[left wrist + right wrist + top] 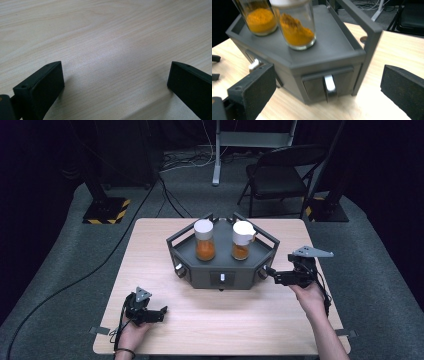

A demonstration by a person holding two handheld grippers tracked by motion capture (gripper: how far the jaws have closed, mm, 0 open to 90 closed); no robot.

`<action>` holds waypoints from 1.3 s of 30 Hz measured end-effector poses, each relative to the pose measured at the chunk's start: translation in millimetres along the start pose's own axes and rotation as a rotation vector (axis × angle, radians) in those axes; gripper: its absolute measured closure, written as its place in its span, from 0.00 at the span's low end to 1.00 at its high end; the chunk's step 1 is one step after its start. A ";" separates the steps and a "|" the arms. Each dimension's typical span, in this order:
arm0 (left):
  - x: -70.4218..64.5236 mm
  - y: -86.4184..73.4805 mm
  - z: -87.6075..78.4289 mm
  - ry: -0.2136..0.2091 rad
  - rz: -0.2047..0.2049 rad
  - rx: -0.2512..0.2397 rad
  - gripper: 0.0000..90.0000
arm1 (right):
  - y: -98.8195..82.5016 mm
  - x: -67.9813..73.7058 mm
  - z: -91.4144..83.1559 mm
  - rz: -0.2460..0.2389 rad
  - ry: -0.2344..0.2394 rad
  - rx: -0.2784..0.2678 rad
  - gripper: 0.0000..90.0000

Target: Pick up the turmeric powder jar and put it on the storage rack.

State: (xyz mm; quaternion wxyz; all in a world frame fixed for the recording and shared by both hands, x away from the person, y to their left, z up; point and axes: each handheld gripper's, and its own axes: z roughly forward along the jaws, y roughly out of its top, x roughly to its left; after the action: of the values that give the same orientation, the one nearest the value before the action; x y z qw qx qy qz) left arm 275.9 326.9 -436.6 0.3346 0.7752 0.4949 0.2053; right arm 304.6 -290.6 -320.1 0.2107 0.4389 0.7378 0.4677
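Near the front left corner of the table point(150, 235): the left gripper point(161, 311) is resting low on the bare wood, probably parked there while the other hand works.
Left claw state: its jaws are standing wide apart over plain tabletop in the left gripper view, holding nothing.
Middle of the table, toward the far edge: a dark grey six-sided rack point(222, 265) is sitting with small drawers set into its lower faces, each with a pale knob, so they can be pulled from the sides.
Rack top, left: a jar of orange powder point(204, 240) with a white lid is standing upright inside the railing, which is likely keeping it from sliding off.
Rack top, right: a second jar of orange powder point(242, 241) is standing beside the first, a little apart from it.
Right face of the rack: a drawer with a white handle point(329, 85) is sitting shut, dead ahead between the jaws in the right gripper view.
Near the right edge of the table: the right gripper point(268, 271) is pointing level at that face, just beside it, seemingly lining up on the handle.
Right claw state: its jaws are gaping fully, gripping nothing yet.
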 end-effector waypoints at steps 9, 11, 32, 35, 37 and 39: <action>-0.4 0.7 0.3 0.003 0.000 0.002 0.01 | -45.1 -7.5 -12.7 0.014 -0.007 -0.034 0.00; -0.4 0.7 0.3 0.003 0.000 0.002 0.01 | -53.3 -6.4 -14.7 0.016 -0.027 -0.028 0.00; -0.9 0.7 0.2 0.005 -0.002 0.002 0.01 | -122.9 -7.5 1.2 -0.013 -0.094 0.070 0.00; -0.9 0.7 0.2 0.005 -0.002 0.002 0.01 | -123.2 -10.7 5.2 -0.004 -0.089 0.104 0.00; -0.9 0.7 0.2 0.005 -0.002 0.002 0.01 | -122.8 -10.7 7.2 -0.007 -0.091 0.123 0.00; -0.9 0.7 0.2 0.005 -0.002 0.002 0.01 | -121.5 -11.4 10.5 0.002 -0.089 0.153 0.00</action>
State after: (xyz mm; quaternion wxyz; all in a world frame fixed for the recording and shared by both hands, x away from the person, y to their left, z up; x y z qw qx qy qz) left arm 276.1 325.8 -436.2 0.3328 0.7747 0.4965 0.2063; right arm 263.4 -316.4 -432.5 0.2086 0.4745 0.7609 0.3902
